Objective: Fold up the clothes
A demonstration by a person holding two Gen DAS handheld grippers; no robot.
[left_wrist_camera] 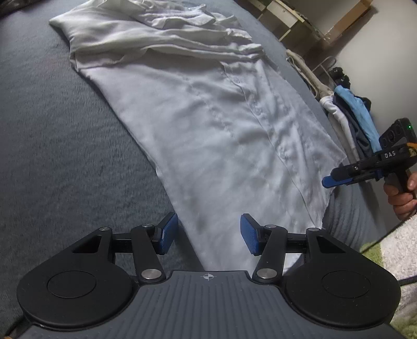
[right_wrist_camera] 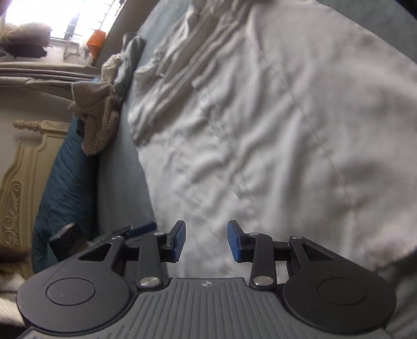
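Note:
A white button-up shirt (left_wrist_camera: pixel 213 125) lies flat on the grey-blue bed cover (left_wrist_camera: pixel 65 146), with its sleeves folded across the chest at the far end. My left gripper (left_wrist_camera: pixel 208 233) hovers over the near hem, jaws open, only cloth behind the gap. At the right edge of the left wrist view a hand holds my right gripper (left_wrist_camera: pixel 331 180) beside the shirt's side hem. In the right wrist view my right gripper (right_wrist_camera: pixel 206 241) stands open above the wrinkled shirt (right_wrist_camera: pixel 260 130), nothing pinched. A blue fingertip of the left gripper (right_wrist_camera: pixel 142 227) shows at the lower left.
A heap of blue and white clothes (left_wrist_camera: pixel 349 117) hangs past the bed's right side, with shelves (left_wrist_camera: pixel 299 20) behind and a green-white rug (left_wrist_camera: pixel 398 247) below. A beige knit cloth (right_wrist_camera: pixel 99 117), a teal blanket (right_wrist_camera: pixel 65 182) and a carved headboard (right_wrist_camera: pixel 20 195) line the bed's far end.

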